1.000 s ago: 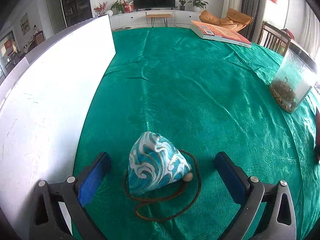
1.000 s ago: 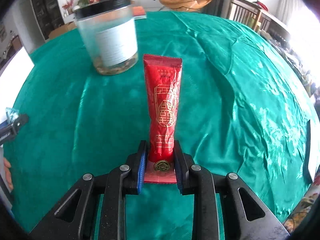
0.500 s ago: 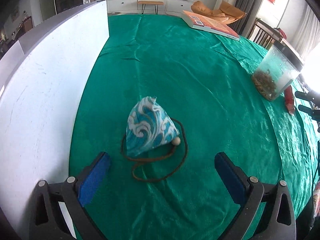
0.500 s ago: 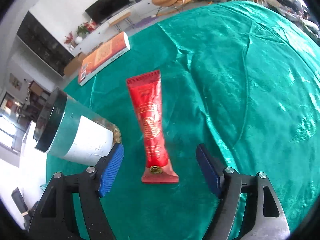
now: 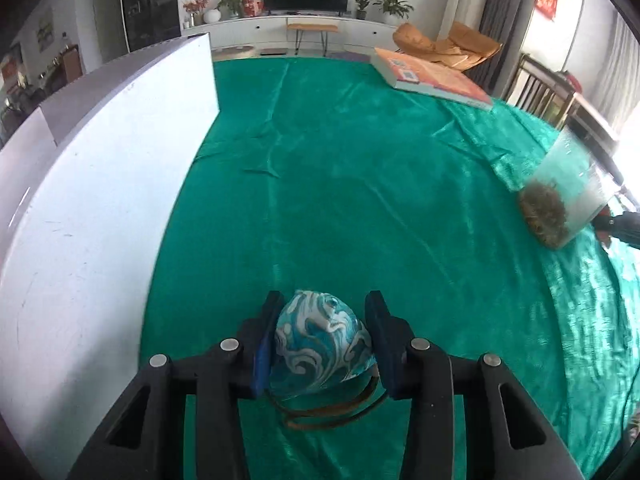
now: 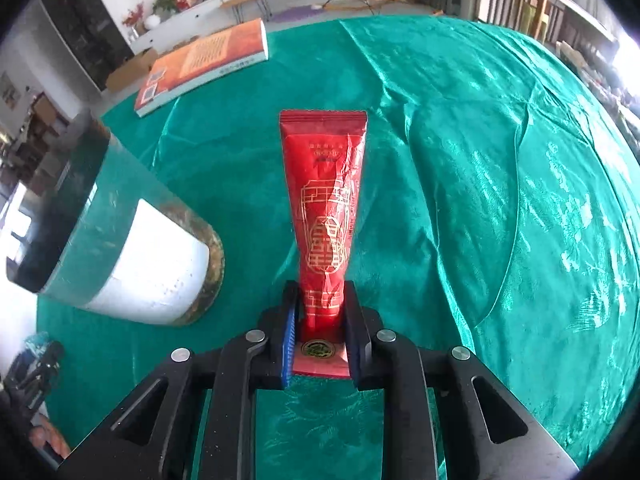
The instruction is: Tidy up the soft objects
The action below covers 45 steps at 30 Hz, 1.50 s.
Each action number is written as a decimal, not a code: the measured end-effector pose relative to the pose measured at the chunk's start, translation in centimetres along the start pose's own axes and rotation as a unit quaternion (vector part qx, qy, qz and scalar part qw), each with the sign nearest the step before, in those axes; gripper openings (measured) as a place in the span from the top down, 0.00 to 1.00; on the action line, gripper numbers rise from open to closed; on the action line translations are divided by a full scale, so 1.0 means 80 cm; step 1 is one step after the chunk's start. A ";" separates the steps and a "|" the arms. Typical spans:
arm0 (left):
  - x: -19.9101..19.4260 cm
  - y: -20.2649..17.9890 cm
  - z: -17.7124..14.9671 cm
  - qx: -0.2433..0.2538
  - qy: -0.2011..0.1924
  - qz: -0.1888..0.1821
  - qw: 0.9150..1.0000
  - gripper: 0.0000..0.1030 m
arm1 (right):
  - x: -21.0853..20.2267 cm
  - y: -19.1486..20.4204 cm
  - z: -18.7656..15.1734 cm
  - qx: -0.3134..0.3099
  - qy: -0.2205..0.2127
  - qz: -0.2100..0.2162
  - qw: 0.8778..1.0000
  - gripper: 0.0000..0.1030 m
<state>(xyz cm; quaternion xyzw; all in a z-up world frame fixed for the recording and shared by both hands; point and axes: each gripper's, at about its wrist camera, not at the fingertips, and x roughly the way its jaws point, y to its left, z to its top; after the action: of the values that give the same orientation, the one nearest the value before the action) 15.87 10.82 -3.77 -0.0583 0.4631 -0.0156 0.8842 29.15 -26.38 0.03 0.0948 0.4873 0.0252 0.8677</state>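
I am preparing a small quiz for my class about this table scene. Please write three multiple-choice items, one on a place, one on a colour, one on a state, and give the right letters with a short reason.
1. Where is the orange book?
A. at the far side of the tablecloth
B. under the jar
C. between gripper fingers

2. What colour is the tube?
A. yellow
B. red with gold print
C. black

3. What does the left gripper hold?
A. nothing
B. the book
C. the blue-and-white pouch

Answers: 1 A, it lies far behind the jar. 2 B, the right gripper clamps its red body. 3 C, the closing jaws squeeze the pouch.
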 end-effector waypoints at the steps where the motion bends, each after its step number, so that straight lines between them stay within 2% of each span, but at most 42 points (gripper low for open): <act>1: -0.005 -0.003 0.004 0.003 -0.004 -0.006 1.000 0.60 | -0.006 0.000 0.005 -0.002 -0.008 0.002 1.000 0.79; 7: -0.064 -0.001 0.035 -0.022 -0.039 -0.070 0.997 0.60 | -0.062 0.016 0.047 -0.029 -0.037 -0.006 0.999 0.79; 9: -0.098 0.011 0.049 -0.032 -0.057 -0.089 0.994 0.60 | -0.086 0.039 0.057 -0.047 -0.043 0.007 0.998 0.79; 12: -0.156 0.043 0.065 -0.034 -0.086 -0.092 0.991 0.59 | -0.124 0.098 0.055 -0.090 -0.050 0.045 0.994 0.79; 15: -0.209 0.094 0.070 -0.037 -0.112 -0.059 0.991 0.59 | -0.152 0.186 0.034 -0.132 -0.043 0.118 0.983 0.79; 18: -0.252 0.156 0.057 -0.048 -0.116 -0.003 0.992 0.59 | -0.170 0.293 -0.001 -0.175 -0.027 0.211 0.961 0.79; 20: -0.268 0.194 0.042 -0.061 -0.105 0.034 0.992 0.52 | -0.179 0.366 -0.031 -0.205 -0.012 0.266 0.942 0.79; 21: -0.276 0.212 0.032 -0.069 -0.098 0.053 0.991 0.37 | -0.182 0.397 -0.046 -0.218 -0.001 0.289 0.932 0.78; 22: -0.284 0.230 0.022 -0.080 -0.093 0.075 0.990 0.14 | -0.181 0.429 -0.063 -0.227 0.016 0.311 0.923 0.75; 23: -0.288 0.240 0.012 -0.088 -0.092 0.092 0.988 0.05 | -0.177 0.455 -0.077 -0.231 0.035 0.329 0.915 0.66; 24: -0.294 0.250 0.001 -0.095 -0.098 0.109 0.985 0.00 | -0.172 0.478 -0.091 -0.233 0.056 0.346 0.907 0.31; 25: -0.302 0.258 -0.010 -0.099 -0.105 0.125 0.982 0.00 | -0.168 0.493 -0.103 -0.236 0.066 0.358 0.901 0.19; 26: -0.306 0.263 -0.018 -0.100 -0.108 0.139 0.979 0.00 | -0.166 0.506 -0.115 -0.240 0.071 0.363 0.897 0.20; 28: -0.317 0.269 -0.031 -0.101 -0.115 0.161 0.975 0.00 | -0.163 0.519 -0.133 -0.257 0.078 0.360 0.894 0.20; 30: -0.326 0.267 -0.040 -0.105 -0.128 0.179 0.970 0.00 | -0.167 0.520 -0.147 -0.273 0.067 0.339 0.898 0.20; 33: -0.345 0.256 -0.047 -0.109 -0.153 0.197 0.962 0.00 | -0.182 0.518 -0.165 -0.318 0.022 0.282 0.905 0.20; 36: -0.360 0.246 -0.049 -0.124 -0.161 0.211 0.956 0.00 | -0.197 0.516 -0.173 -0.347 -0.014 0.249 0.904 0.20; 40: -0.374 0.230 -0.058 -0.133 -0.186 0.262 0.938 0.00 | -0.210 0.522 -0.187 -0.376 -0.041 0.227 0.897 0.20; 45: -0.363 0.223 -0.062 -0.123 -0.145 0.265 0.945 0.00 | -0.210 0.530 -0.201 -0.395 -0.043 0.202 0.895 0.20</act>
<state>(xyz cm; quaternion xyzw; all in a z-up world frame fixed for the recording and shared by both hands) -5.25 30.44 15.04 -0.0439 0.3270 0.2850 0.8999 8.76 15.16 14.03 -0.1583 0.3701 0.3865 0.8298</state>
